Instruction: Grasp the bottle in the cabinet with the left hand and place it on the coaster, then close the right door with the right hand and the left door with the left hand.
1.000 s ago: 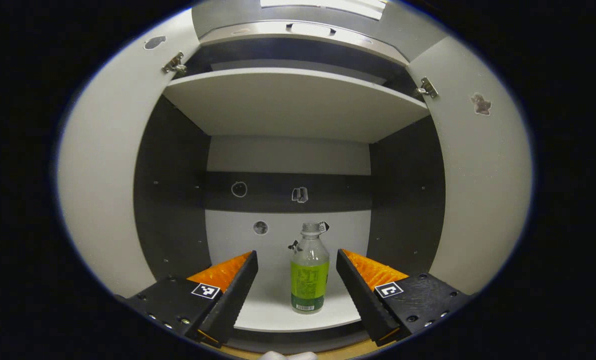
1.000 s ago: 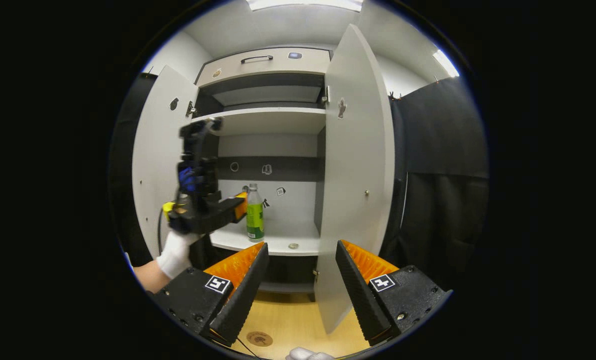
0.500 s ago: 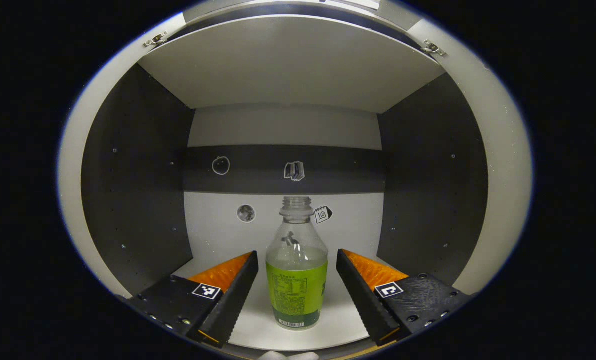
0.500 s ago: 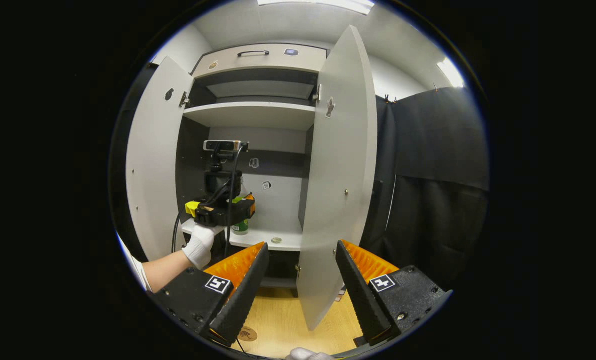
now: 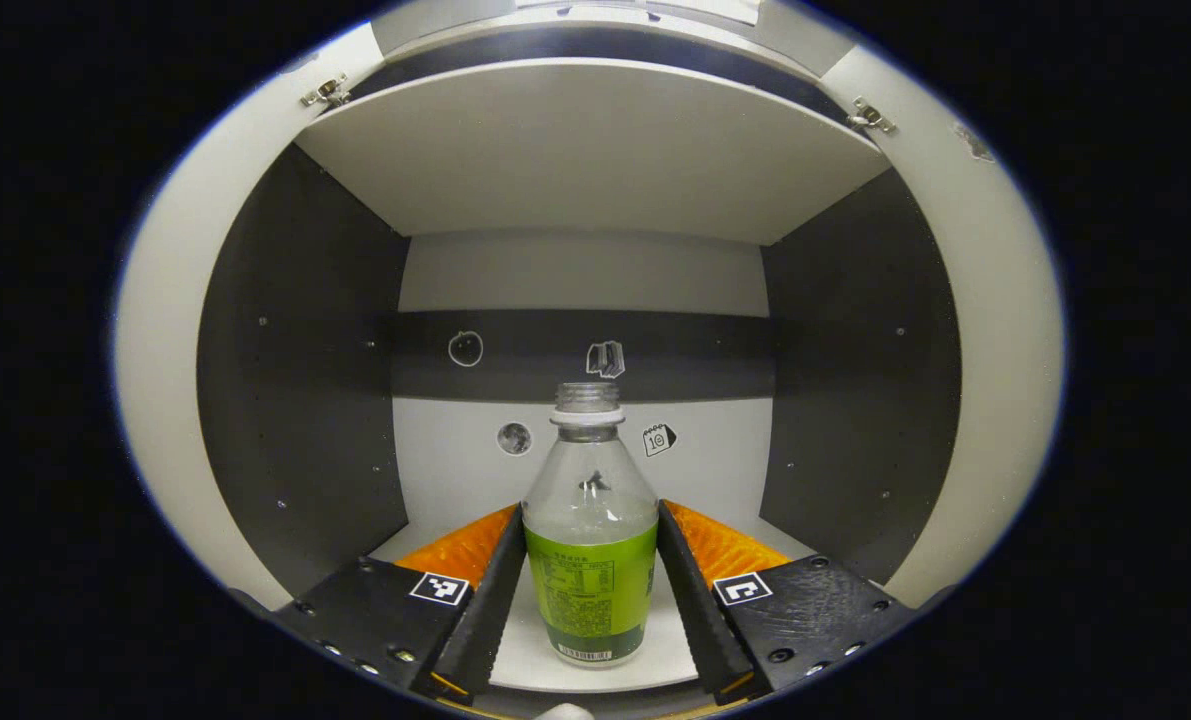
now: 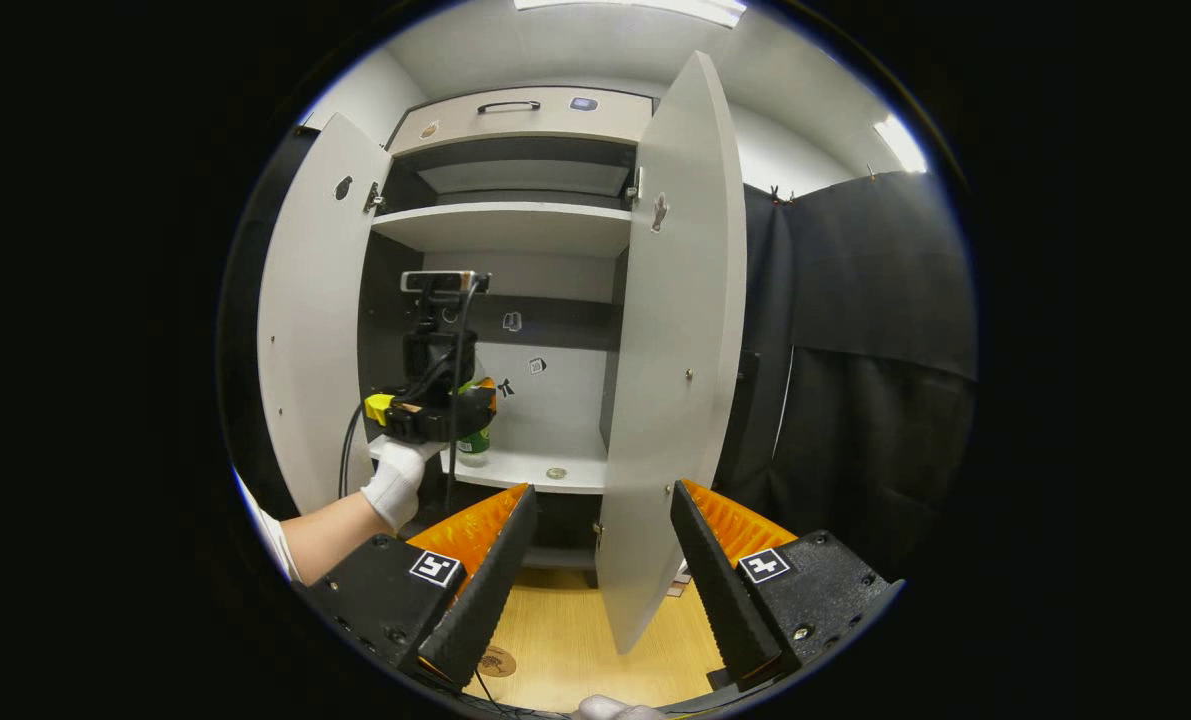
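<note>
A clear bottle (image 5: 590,570) with a green label stands upright on the cabinet's lower shelf (image 5: 525,655). My left gripper (image 5: 591,508) is shut on it, one finger pressing each side of the label. In the right gripper view the left gripper (image 6: 455,410) reaches into the cabinet, held by a white-gloved hand (image 6: 395,480), with the bottle (image 6: 473,442) partly hidden behind it. My right gripper (image 6: 603,490) hangs open and empty in front of the cabinet, near the edge of the right door (image 6: 670,350). Both that door and the left door (image 6: 310,340) stand wide open. A round coaster (image 6: 498,661) lies on the wooden surface below.
A small round object (image 6: 556,473) lies on the lower shelf to the right of the bottle. An upper shelf (image 6: 505,225) spans the cabinet above. A black cable (image 6: 347,455) trails from the left gripper. Black cloth (image 6: 865,380) hangs to the right.
My left gripper has pushed in around the bottle and its fingers have come together onto it. The right gripper has barely moved.
</note>
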Motion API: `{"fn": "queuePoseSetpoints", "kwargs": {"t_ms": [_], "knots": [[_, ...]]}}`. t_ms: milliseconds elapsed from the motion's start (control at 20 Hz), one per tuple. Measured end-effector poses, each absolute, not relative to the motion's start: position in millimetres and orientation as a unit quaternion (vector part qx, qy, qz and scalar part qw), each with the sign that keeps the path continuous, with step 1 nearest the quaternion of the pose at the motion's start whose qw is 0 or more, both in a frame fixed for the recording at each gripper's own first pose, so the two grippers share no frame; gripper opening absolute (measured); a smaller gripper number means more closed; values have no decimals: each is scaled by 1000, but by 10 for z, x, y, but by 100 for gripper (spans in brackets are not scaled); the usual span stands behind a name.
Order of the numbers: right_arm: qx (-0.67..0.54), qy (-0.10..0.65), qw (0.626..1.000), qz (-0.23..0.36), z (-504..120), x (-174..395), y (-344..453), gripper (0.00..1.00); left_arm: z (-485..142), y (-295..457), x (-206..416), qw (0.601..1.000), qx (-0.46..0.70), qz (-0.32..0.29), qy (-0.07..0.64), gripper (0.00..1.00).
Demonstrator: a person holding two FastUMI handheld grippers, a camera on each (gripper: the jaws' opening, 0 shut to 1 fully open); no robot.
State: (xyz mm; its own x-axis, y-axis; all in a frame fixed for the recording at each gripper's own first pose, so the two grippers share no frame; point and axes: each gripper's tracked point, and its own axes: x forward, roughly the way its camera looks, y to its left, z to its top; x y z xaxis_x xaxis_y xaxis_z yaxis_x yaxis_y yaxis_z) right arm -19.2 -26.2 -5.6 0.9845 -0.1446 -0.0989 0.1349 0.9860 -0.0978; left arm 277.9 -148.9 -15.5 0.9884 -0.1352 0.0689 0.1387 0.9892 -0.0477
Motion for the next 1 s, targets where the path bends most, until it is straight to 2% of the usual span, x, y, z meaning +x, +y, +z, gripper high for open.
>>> {"fn": "queuePoseSetpoints", "kwargs": {"t_ms": [200,450,750,1000], "knots": [[-36,62,996,-57,-154,-281,-215,83,-174,-1498,2154,994,-39,-94,-40,73],[-28,69,996,-57,-286,-378,-267,83,-618,-1594,1443,988,-51,-136,-43,73],[-20,103,992,-70,-546,-426,-461,83,-1320,-1772,792,981,-10,-187,-56,73],[-28,129,987,-87,-716,-521,-633,83,-2099,-1948,370,973,-37,-228,3,73]]}}
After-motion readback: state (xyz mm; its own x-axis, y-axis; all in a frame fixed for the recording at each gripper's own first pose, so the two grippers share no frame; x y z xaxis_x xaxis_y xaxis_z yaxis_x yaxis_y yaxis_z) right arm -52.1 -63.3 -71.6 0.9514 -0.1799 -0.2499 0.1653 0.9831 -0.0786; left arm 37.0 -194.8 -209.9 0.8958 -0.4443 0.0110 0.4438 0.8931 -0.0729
